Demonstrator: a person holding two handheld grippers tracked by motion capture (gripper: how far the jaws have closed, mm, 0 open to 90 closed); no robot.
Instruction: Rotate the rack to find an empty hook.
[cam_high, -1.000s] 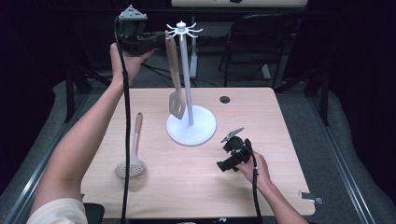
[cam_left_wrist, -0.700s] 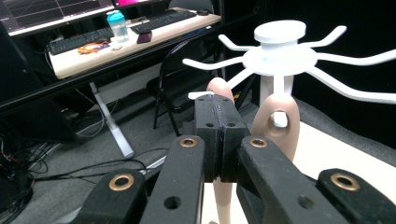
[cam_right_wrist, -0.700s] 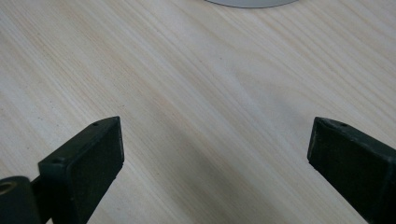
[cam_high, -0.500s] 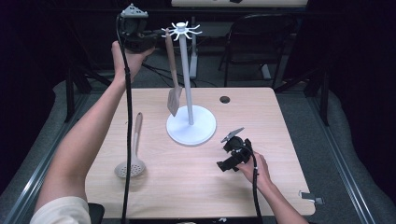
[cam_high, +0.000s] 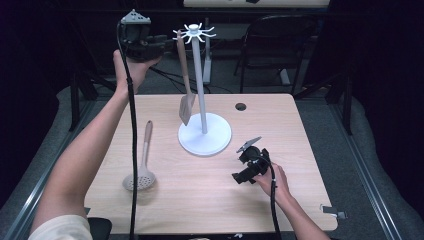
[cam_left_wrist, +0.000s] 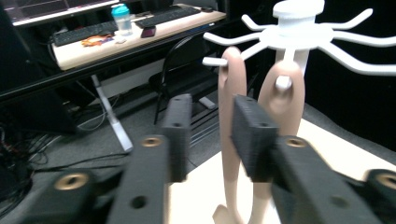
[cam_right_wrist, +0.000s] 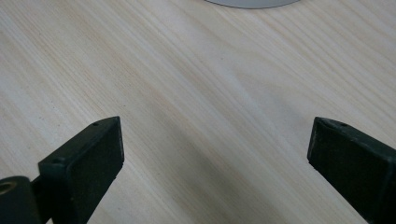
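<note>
A white utensil stand (cam_high: 201, 90) with hook arms at its top (cam_left_wrist: 299, 32) rises from a round base (cam_high: 205, 137) at the table's middle. A tan spatula (cam_high: 185, 80) hangs from one hook, its handle (cam_left_wrist: 231, 98) on a peg. A second tan handle (cam_left_wrist: 280, 102) shows beside it on another peg. My left gripper (cam_high: 167, 42), raised beside the stand's top, has just been opening its jaws; in the left gripper view (cam_left_wrist: 212, 116) the pads stand apart and do not press the handle. My right gripper (cam_high: 241, 164) rests open on the table (cam_right_wrist: 215, 149).
A slotted spoon (cam_high: 142, 167) with a tan handle lies on the wooden table (cam_high: 210, 200) at the left. A small round hole (cam_high: 240, 106) sits near the far edge. A black chair (cam_high: 280, 45) stands behind the table, and a desk with keyboards (cam_left_wrist: 126, 28) farther back.
The left gripper's jaws, shut on the spatula handle earlier, now stand apart. The spatula has swung slightly left and hangs from the hook. The right gripper has not moved.
</note>
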